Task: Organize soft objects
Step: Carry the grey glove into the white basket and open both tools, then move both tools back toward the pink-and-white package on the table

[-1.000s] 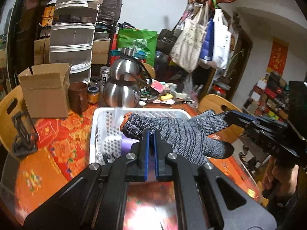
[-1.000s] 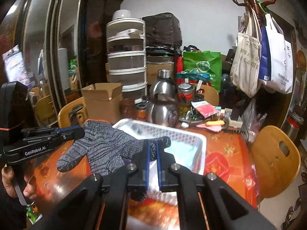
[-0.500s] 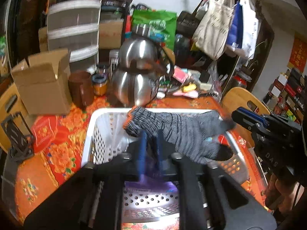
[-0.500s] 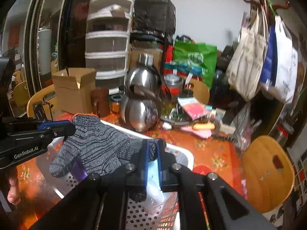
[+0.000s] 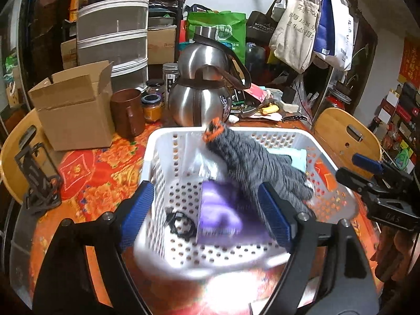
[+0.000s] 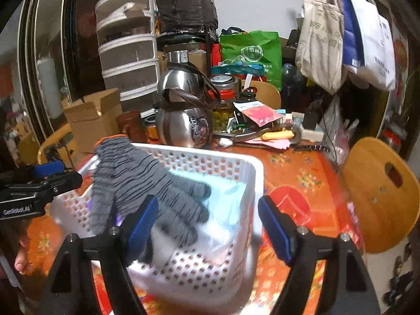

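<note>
A grey knit glove [image 5: 252, 162] with an orange cuff lies loose across the white perforated basket [image 5: 157, 144], on top of a purple item [image 5: 220, 215] and a light blue packet [image 5: 296, 157]. My left gripper [image 5: 204, 215] stands over the basket's near side. Its jaws are opening, wide apart, and no pad presses the glove. In the right wrist view the glove [image 6: 136, 181] drapes over the basket [image 6: 236, 160]. My right gripper [image 6: 208, 225] is opening too, with nothing pinched. Each gripper shows in the other's view: the right [image 5: 349, 166], the left [image 6: 71, 172].
Behind the basket stand two steel kettles [image 5: 202, 102], a brown mug [image 5: 127, 115], jars and an open cardboard box [image 5: 73, 105]. Wooden chairs [image 6: 380, 191] flank the red patterned tablecloth [image 5: 99, 168]. Hanging bags and a drawer tower fill the back.
Both grippers went from shut on the glove to wide open and moved down toward the basket. The glove dropped from being stretched between them into the basket.
</note>
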`<state>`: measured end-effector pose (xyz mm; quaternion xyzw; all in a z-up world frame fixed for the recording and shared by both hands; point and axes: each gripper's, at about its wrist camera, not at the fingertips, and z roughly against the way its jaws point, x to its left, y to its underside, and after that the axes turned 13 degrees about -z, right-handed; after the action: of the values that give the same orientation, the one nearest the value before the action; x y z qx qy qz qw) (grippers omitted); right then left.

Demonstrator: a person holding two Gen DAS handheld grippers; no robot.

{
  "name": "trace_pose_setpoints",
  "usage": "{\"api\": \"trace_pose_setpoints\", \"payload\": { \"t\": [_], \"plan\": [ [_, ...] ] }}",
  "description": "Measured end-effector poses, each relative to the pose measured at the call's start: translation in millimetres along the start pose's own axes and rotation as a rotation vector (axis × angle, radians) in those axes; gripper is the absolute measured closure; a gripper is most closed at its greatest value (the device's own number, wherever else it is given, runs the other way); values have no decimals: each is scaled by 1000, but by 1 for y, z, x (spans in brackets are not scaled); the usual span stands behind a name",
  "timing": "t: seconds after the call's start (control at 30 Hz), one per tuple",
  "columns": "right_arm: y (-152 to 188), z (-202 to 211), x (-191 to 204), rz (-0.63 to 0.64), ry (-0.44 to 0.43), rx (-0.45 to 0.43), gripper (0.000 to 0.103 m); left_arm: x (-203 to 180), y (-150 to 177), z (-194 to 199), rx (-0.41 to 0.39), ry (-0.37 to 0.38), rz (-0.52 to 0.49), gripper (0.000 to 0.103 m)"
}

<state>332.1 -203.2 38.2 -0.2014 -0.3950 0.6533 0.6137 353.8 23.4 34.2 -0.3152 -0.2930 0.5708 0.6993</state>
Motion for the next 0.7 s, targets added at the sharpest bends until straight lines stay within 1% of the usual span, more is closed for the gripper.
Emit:
{"api": "trace_pose_setpoints", "payload": {
  "t": [0.03,0.13,0.17,0.2,0.23,0.3,0.37,0.4,0.43,0.53,0.6,0.67,0.7],
  "plan": [
    [9,9,-4,-14,2,-2,25,0,7,8,-5,5,4,23],
    [34,31,-15,-78,10,9,22,1,45,32,-11,38,7,20],
    [46,38,-19,-96,2,23,21,1,60,38,-9,49,0,17],
    [59,45,-24,-109,-1,40,20,1,75,41,6,51,-9,17],
    [81,55,-31,-115,-6,53,20,0,91,43,23,46,-10,17],
    [111,64,-39,-116,-3,67,20,-2,126,45,68,68,-8,17],
    [145,69,-48,-118,10,112,20,-7,156,46,115,76,8,17],
    [160,70,-51,-122,14,137,20,-12,172,46,135,97,17,17],
    [177,71,-53,-133,6,163,20,-16,180,47,144,111,22,17],
    [207,73,-53,-141,-17,208,20,-40,203,52,155,150,9,17],
    [218,74,-51,-155,-35,218,20,-56,209,51,163,162,-10,17],
    [224,77,-46,-147,-48,202,20,-69,213,44,190,190,-16,17],
    [227,78,-41,-120,-30,200,20,-77,216,43,183,169,-32,17]
  ]
}}
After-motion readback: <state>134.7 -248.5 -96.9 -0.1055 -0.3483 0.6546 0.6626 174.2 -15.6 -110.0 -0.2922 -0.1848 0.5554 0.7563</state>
